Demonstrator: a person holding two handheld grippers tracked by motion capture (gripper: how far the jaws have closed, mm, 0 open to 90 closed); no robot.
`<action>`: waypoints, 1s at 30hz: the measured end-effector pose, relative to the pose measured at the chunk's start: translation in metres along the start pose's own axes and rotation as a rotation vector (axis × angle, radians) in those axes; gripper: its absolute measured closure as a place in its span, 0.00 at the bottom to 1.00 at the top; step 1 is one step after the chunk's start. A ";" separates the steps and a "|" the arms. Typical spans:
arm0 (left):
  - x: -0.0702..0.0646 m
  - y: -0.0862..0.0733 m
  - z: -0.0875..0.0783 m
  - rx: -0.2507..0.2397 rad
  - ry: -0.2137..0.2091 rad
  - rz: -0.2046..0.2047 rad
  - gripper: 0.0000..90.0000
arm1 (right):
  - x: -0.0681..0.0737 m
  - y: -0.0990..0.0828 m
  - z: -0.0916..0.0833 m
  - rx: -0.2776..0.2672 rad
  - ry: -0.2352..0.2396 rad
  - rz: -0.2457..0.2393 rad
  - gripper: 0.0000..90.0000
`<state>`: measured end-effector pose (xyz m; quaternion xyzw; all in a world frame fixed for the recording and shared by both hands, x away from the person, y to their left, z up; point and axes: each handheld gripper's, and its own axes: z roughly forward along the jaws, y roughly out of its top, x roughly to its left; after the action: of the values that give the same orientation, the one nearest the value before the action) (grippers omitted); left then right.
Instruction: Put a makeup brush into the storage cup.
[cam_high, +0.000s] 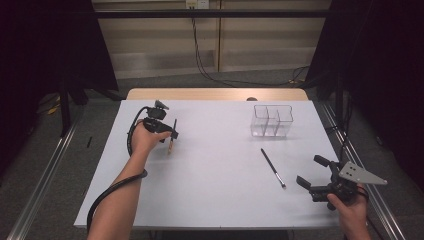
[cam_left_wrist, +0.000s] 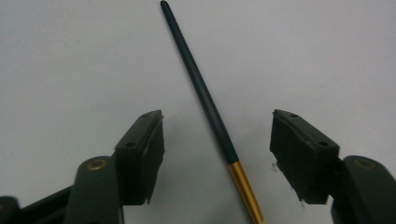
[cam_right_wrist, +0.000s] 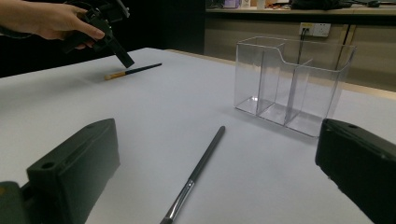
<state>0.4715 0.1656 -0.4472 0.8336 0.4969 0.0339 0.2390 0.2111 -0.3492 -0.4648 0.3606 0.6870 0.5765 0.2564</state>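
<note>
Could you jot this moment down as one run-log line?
left gripper: open, fingers astride gold-ferruled brush | right gripper: open | silver-ferruled brush: lying on table

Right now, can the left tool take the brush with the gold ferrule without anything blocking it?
Probably yes. The left tool hangs right over the brush, which lies between its open jaws on the bare white table. Nothing stands near it; the clear organizer is far off.

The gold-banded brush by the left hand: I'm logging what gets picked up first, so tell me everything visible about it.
The brush is slim, with a dark green, smooth, rounded-end handle and a shiny gold ferrule; its bristles can't be made out. It lies flat on the white table, near its left far corner. The left hand-held gripper straddles it, jaws apart on either side, pads not touching it.
</note>
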 end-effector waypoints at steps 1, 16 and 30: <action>0.000 0.001 0.000 0.008 -0.001 0.004 0.43 | 0.000 0.000 0.000 -0.001 -0.001 0.001 0.00; -0.005 0.006 0.005 0.072 0.023 -0.028 0.71 | -0.003 0.001 0.005 -0.003 0.008 0.006 0.00; -0.009 0.012 0.012 0.141 0.046 -0.042 0.88 | -0.002 0.000 0.004 0.011 0.005 -0.010 0.00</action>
<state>0.4806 0.1490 -0.4509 0.8366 0.5209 0.0127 0.1691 0.2153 -0.3489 -0.4654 0.3568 0.6926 0.5724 0.2556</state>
